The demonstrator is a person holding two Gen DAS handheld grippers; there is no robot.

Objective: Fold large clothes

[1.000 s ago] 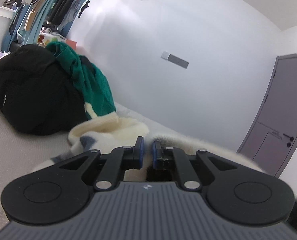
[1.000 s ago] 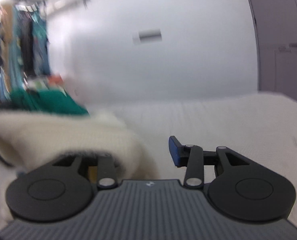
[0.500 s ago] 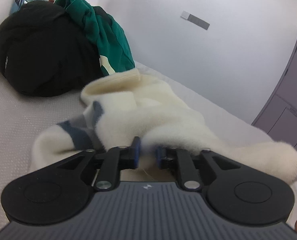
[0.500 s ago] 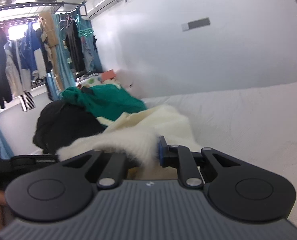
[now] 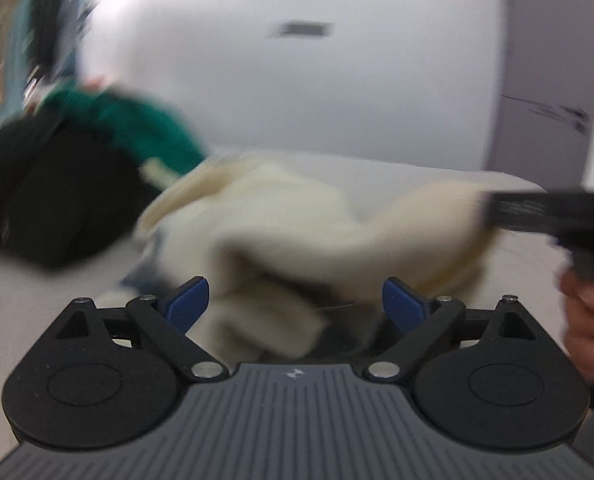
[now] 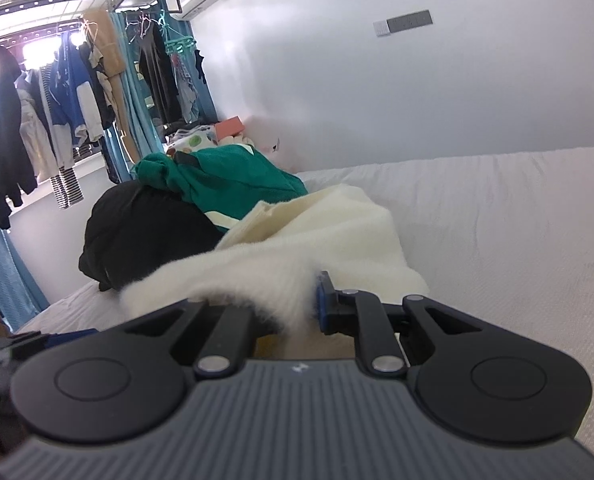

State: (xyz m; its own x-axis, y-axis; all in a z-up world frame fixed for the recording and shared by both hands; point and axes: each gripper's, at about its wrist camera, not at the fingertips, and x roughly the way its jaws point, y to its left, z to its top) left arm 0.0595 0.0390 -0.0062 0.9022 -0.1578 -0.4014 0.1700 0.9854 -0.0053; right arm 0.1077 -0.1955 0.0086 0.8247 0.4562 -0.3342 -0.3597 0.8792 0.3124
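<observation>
Lying on the white textured bed (image 6: 497, 216), the fluffy cream knitted sweater (image 5: 281, 224) sits beside a black-and-green clothes heap (image 6: 169, 216). Left gripper (image 5: 295, 300): jaws just opened wide, sweater fold between them, unpressed. Right gripper (image 6: 293, 308): jaws clamped on the sweater's furry edge.
</observation>
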